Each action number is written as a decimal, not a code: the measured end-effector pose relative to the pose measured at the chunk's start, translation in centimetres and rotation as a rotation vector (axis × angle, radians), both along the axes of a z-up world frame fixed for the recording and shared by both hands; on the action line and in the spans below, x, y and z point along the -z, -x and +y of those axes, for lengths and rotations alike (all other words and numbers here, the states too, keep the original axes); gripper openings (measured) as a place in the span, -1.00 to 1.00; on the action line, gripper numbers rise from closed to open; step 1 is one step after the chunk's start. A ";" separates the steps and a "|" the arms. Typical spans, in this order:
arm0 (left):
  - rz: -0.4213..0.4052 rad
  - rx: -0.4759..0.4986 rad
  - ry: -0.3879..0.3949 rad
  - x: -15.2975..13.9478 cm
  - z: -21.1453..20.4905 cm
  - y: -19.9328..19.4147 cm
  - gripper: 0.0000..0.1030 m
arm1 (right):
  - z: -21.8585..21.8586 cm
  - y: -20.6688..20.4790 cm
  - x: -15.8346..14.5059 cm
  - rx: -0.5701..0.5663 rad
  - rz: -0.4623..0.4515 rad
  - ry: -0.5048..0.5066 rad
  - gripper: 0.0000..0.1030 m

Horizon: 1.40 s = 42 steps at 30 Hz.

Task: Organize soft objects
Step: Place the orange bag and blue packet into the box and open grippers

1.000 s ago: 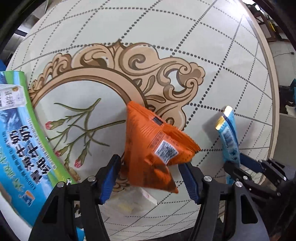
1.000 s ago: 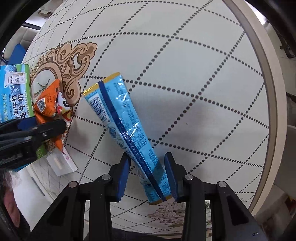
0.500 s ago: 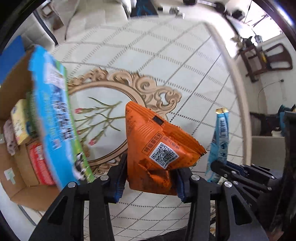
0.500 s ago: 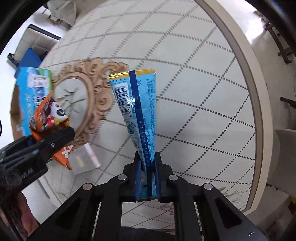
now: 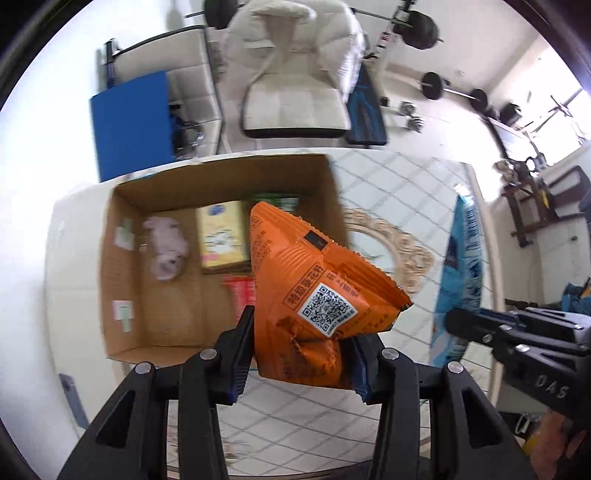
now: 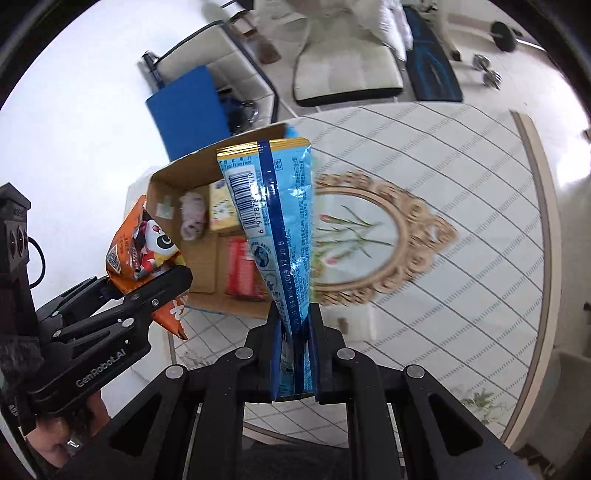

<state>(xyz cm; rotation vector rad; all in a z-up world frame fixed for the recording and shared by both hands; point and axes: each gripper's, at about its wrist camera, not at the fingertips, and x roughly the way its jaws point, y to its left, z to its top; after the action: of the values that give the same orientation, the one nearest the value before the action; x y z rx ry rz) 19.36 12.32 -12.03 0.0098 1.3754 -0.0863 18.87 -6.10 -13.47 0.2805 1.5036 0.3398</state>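
My left gripper [image 5: 301,354] is shut on an orange snack bag [image 5: 317,295] and holds it in the air in front of an open cardboard box [image 5: 122,258]. The bag and left gripper also show in the right wrist view [image 6: 144,243]. My right gripper [image 6: 295,350] is shut on a long light-blue snack packet [image 6: 277,229], held upright above the round table [image 6: 461,184]. The packet also shows in the left wrist view [image 5: 461,266]. The box [image 6: 162,184] holds a pink soft toy [image 5: 166,247], a yellow packet [image 5: 221,236] and a red packet [image 6: 240,269].
A cream armchair [image 5: 295,85] and a blue panel [image 5: 133,122] stand behind the box. Barbells [image 5: 421,26] lie on the floor at the back right. The table has a gold ornate medallion [image 6: 369,236] and a beige rim [image 6: 535,206].
Both grippers have lifted their packets off the table and swung toward the cardboard box, whose open inside now faces me. The left gripper closed on the orange bag earlier.
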 end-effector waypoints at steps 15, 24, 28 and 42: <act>0.274 -0.071 -0.159 12.4 13.8 -4.2 -0.19 | 11.1 -7.6 11.8 0.011 0.119 0.237 -0.73; 0.404 -0.025 -0.235 19.0 15.5 -5.0 -0.18 | 12.0 -9.0 15.3 0.038 0.157 0.317 -0.73; 0.457 -0.039 -0.242 20.7 16.5 -5.1 -0.15 | 12.3 -9.5 15.8 0.040 0.178 0.358 -0.72; 0.363 -0.161 -0.063 14.5 17.0 -5.0 -0.03 | 12.9 -8.4 12.7 -0.012 0.163 0.295 0.18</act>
<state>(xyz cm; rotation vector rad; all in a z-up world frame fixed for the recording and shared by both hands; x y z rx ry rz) 24.33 29.30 -26.54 -0.0668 1.7357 0.0951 27.26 6.76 -26.18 0.0654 1.6926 0.1033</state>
